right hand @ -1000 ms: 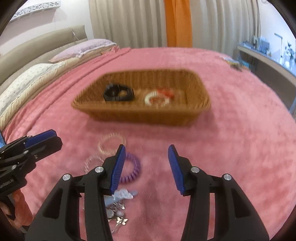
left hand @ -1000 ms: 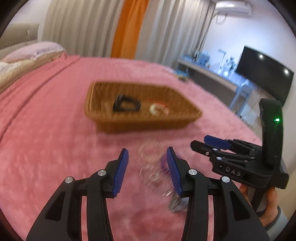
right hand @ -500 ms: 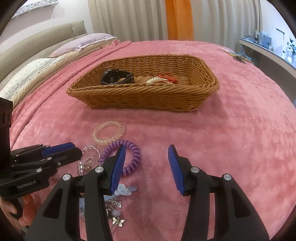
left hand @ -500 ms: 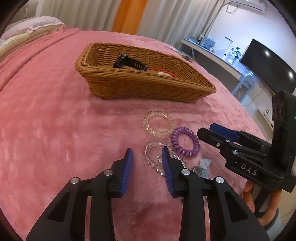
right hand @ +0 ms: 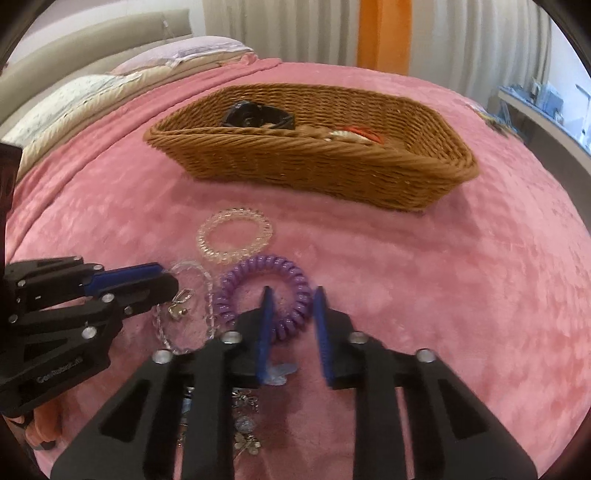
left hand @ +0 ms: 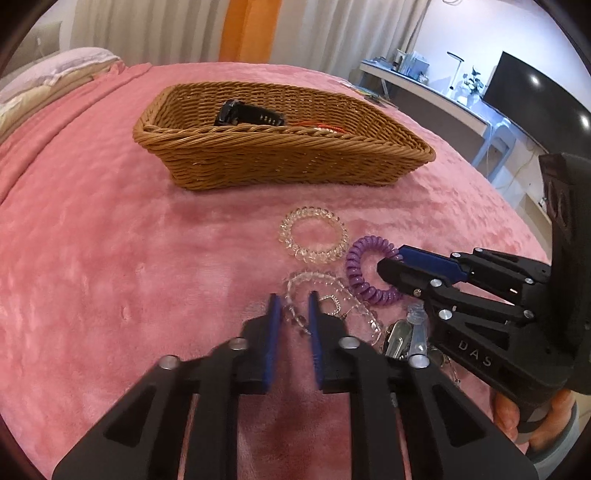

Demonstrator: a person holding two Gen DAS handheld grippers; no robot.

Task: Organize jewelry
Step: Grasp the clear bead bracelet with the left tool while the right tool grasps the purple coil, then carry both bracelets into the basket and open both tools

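We had left gripper (left hand: 293, 308) closing on clear bead bracelet (left hand: 295, 315), right gripper (right hand: 291, 308) closing on purple coil tie (right hand: 266, 295); thin rims risked slipping, bracelet snagging charm (right hand: 179, 304).

We see soft, even daylight through the curtains (left hand: 332, 33), slight blur on the basket (right hand: 314, 166), and dark, curved fisheye edges

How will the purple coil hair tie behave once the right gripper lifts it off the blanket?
The purple coil hair tie looks like springy plastic, so it should stretch and sag rather than stay round. It seems light. The right gripper is closing over one side, so the rest will probably dangle and swing.
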